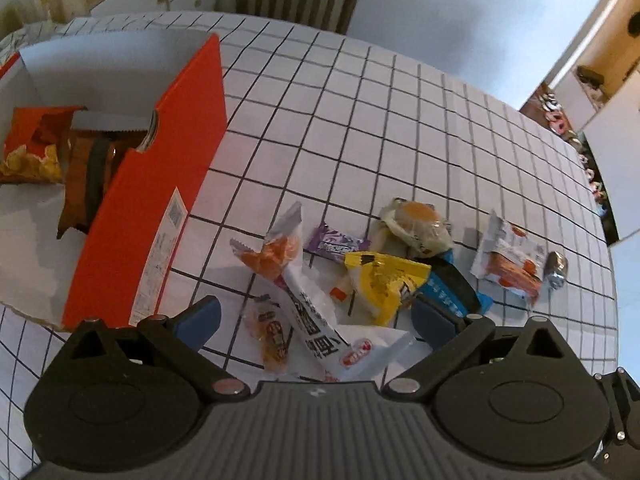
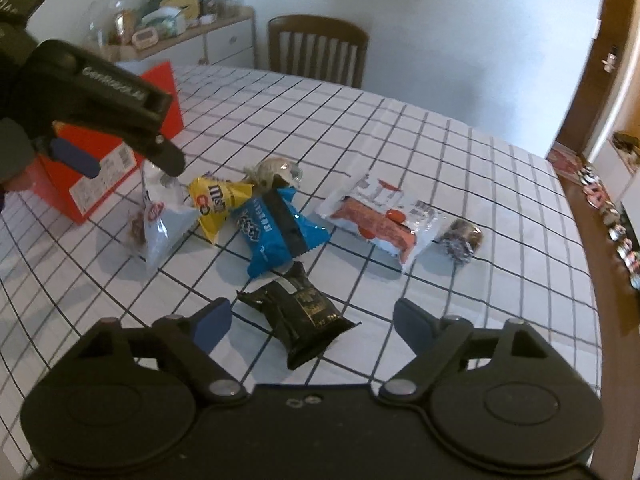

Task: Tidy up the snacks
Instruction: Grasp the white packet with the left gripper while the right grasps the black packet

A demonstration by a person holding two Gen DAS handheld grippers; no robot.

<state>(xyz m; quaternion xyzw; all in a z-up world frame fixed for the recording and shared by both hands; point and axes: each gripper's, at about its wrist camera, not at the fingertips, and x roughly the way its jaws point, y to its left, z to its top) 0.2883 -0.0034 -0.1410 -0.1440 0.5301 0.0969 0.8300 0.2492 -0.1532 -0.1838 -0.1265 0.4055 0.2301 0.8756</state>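
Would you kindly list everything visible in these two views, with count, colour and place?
Box: one, red outside, white inside, table's left.
Snacks in box: at least two, orange-red and brown.
Black packet: one, between right gripper's fingers.
Blue packet: one, pile middle.
Yellow packet: one, beside blue packet.
White long packet: one, between left gripper's fingers.
White-and-orange packet: one, right of pile.
Purple packet: one, behind yellow.
Tablecloth: one, white, dark grid.
Chair: one, brown, far side.
Left gripper: open, over pile.
Right gripper: open.
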